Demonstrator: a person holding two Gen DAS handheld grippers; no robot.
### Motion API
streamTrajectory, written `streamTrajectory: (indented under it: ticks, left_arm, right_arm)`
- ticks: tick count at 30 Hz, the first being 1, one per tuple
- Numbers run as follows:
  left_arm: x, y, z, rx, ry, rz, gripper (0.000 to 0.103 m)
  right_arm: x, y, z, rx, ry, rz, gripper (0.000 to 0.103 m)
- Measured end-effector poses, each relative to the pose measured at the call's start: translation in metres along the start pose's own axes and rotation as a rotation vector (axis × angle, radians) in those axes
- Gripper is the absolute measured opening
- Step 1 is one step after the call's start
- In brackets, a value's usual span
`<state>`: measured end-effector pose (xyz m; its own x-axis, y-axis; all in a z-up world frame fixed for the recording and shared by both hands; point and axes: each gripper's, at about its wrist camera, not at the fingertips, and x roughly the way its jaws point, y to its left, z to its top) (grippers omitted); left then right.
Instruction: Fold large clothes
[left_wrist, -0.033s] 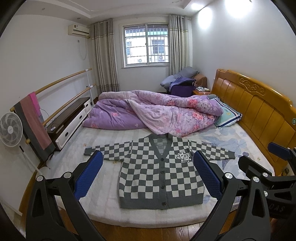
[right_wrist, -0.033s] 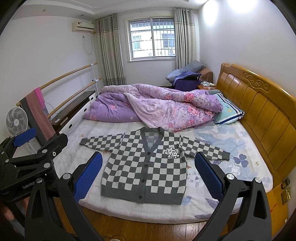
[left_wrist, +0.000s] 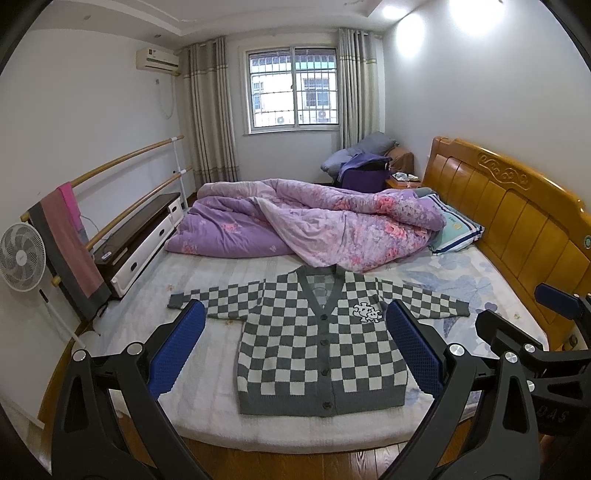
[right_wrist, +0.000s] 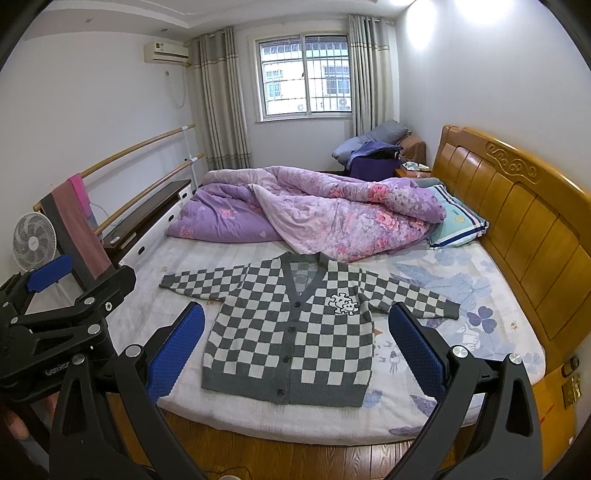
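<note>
A grey-and-white checkered cardigan (left_wrist: 317, 343) lies flat, front up and buttoned, on the bed (left_wrist: 207, 369), sleeves spread to both sides, hem toward me. It also shows in the right wrist view (right_wrist: 295, 336). My left gripper (left_wrist: 295, 350) is open and empty, held in the air short of the bed's near edge. My right gripper (right_wrist: 295, 350) is open and empty at about the same distance. The right gripper shows at the right edge of the left wrist view (left_wrist: 554, 354); the left gripper shows at the left of the right wrist view (right_wrist: 55, 314).
A crumpled purple floral quilt (left_wrist: 314, 225) lies across the far half of the bed, touching the cardigan's collar. A pillow (left_wrist: 454, 229) rests by the wooden headboard (left_wrist: 517, 206) on the right. A fan (left_wrist: 20, 256), a towel rail and a low cabinet (left_wrist: 140, 236) stand left. Wooden floor lies below.
</note>
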<state>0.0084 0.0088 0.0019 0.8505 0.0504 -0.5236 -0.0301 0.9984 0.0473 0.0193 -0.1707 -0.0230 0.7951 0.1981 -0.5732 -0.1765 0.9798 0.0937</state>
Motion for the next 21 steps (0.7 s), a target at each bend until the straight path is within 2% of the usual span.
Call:
streamTrajectory:
  ticks: [5, 6, 7, 9, 15, 21]
  left_arm:
    - [0.007, -0.006, -0.001, -0.002, 0.018, 0.013, 0.098]
    - [0.008, -0.009, -0.003, 0.07, 0.019, -0.036, 0.098]
    - [0.012, -0.011, -0.003, 0.006, 0.025, 0.015, 0.098]
    - [0.015, -0.014, -0.003, 0.011, 0.024, 0.022, 0.098]
    - [0.039, -0.014, -0.003, 0.012, 0.037, 0.023, 0.098]
    - [0.08, 0.003, 0.004, 0.006, 0.072, 0.009, 0.098]
  right_arm:
    - [0.001, -0.017, -0.001, 0.001, 0.013, 0.016, 0.096]
    - [0.002, -0.016, 0.0, 0.004, 0.017, 0.019, 0.096]
    - [0.004, -0.019, 0.0, 0.008, 0.02, 0.022, 0.096]
    - [0.007, -0.016, 0.002, 0.012, 0.019, 0.023, 0.096]
    - [0.026, -0.018, 0.008, 0.016, 0.027, 0.021, 0.096]
    - [0.069, -0.003, 0.02, 0.013, 0.059, 0.002, 0.096]
